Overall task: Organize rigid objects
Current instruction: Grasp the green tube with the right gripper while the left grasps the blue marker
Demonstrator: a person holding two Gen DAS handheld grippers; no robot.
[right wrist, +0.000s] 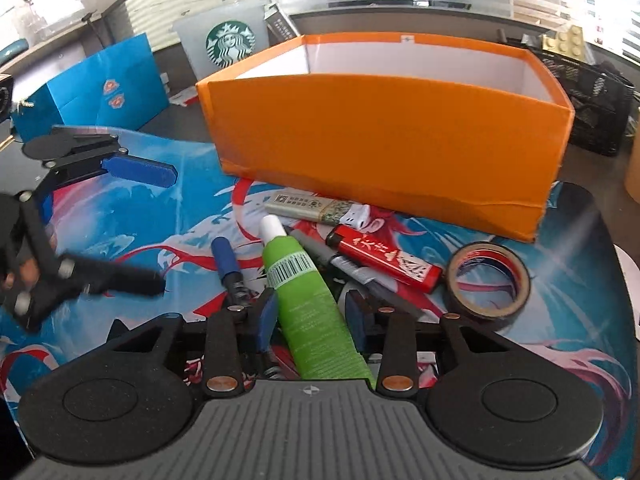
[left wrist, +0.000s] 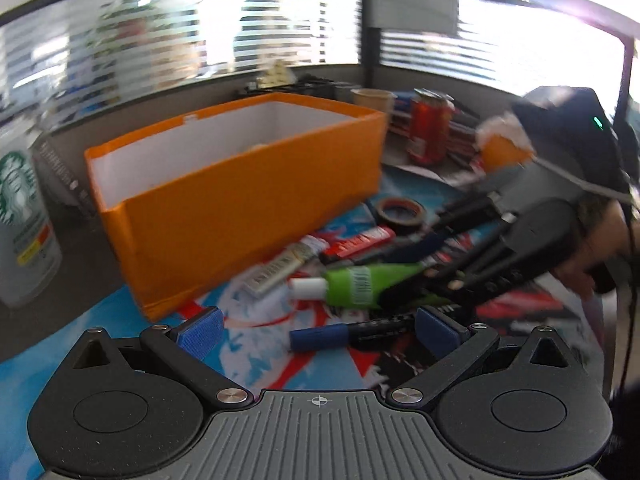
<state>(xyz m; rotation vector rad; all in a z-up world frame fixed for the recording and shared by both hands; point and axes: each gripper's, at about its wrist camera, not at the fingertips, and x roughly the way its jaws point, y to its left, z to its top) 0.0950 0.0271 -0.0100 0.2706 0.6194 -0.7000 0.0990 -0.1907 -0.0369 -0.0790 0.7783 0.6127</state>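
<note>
We see the right gripper (right wrist: 310, 316) down over the clutter on the printed mat (right wrist: 132, 208). Its blue pads straddle the green tube (right wrist: 308, 300); left pad looks against the tube, the right one shows a sliver of gap, so we can't call it a firm pinch. Jaws partly spread, tube between them.

Left gripper (left wrist: 316, 330) is spread wide with nothing between the pads, hovering above the mat's near edge, the blue-capped marker (left wrist: 320, 336) lying just past its fingertips. From the right wrist view the same gripper (right wrist: 152, 232) sits at the mat's left side, well apart from the tube.

Orange box (right wrist: 384, 140) stands open-topped on the mat's far edge, white inside; its contents we can't make out. In front of it, near the mat's middle: a white-capped grey lighter (right wrist: 320, 208), a red lighter (right wrist: 384, 258) and a dark pen (right wrist: 356, 272) under the red lighter. The tape roll (right wrist: 488, 280) lies toward the right edge, apart from the pile.

Off the mat: a Starbucks cup (right wrist: 224, 40) and a blue paper bag (right wrist: 96, 88) behind the box, and a red can (left wrist: 430, 128) in the left wrist view.
</note>
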